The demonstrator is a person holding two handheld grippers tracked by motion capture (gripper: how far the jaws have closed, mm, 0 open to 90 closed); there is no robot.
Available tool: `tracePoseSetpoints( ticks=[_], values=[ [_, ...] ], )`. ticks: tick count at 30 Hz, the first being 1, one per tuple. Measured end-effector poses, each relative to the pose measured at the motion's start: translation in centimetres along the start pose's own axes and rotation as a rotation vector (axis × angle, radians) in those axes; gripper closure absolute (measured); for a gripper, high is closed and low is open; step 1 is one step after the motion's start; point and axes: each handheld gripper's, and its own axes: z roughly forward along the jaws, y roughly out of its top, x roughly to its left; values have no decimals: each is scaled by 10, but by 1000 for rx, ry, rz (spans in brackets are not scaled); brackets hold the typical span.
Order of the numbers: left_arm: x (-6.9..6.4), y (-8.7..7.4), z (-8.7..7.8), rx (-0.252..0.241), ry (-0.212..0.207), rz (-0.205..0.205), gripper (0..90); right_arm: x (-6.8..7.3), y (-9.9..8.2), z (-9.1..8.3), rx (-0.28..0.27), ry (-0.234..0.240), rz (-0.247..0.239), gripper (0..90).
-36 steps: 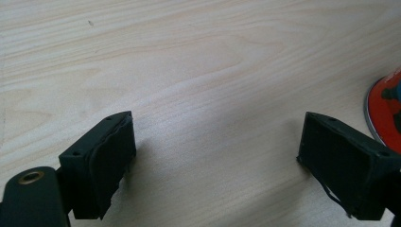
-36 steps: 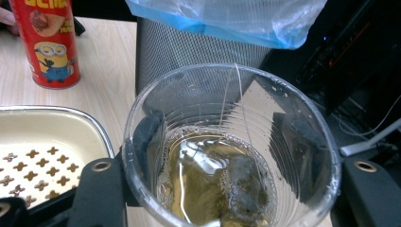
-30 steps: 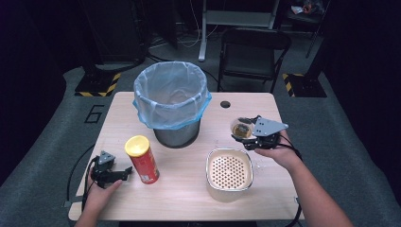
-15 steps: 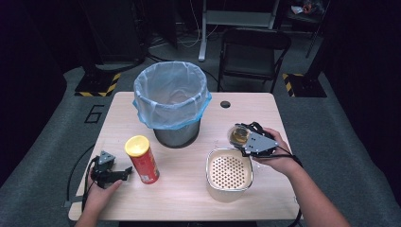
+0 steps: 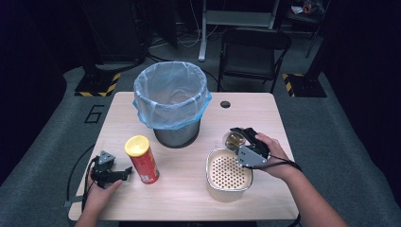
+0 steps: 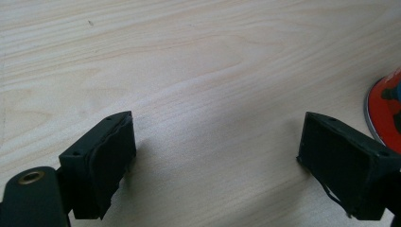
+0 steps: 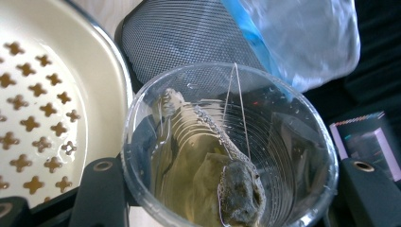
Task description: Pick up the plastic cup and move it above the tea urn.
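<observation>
You have one clear cup point(image 7: 227, 156), one strainer basin point(image 5: 228, 174), one lined bin point(image 5: 171, 101) and one chip can point(image 5: 141, 159). Your right gripper point(image 5: 236, 137) clamps the cup just beyond the basin's far rim; its own view reveals a tea bag point(image 7: 239, 191) inside. Your left gripper point(image 6: 215, 163), jaws apart, rests on bare table point(image 5: 189, 194) left of the can, near the edge

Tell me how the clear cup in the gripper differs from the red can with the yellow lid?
The clear plastic cup is see-through and lidless, showing a wet tea bag and some liquid; the red can is opaque and capped by a yellow lid. The cup sits tilted between the right gripper's jaws beside the perforated strainer basin; the can stands upright, untouched, near the open left gripper. Both are round containers.
</observation>
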Motion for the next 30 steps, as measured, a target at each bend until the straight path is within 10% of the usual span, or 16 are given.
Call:
tracePoseSetpoints(
  ticks=[16,30],
  values=[
    [0,0,0,2,-1,0,114,37,27,1,170,-191,-695,390],
    [0,0,0,2,-1,1,114,41,31,-2,182,-193,-829,382]
  ],
)
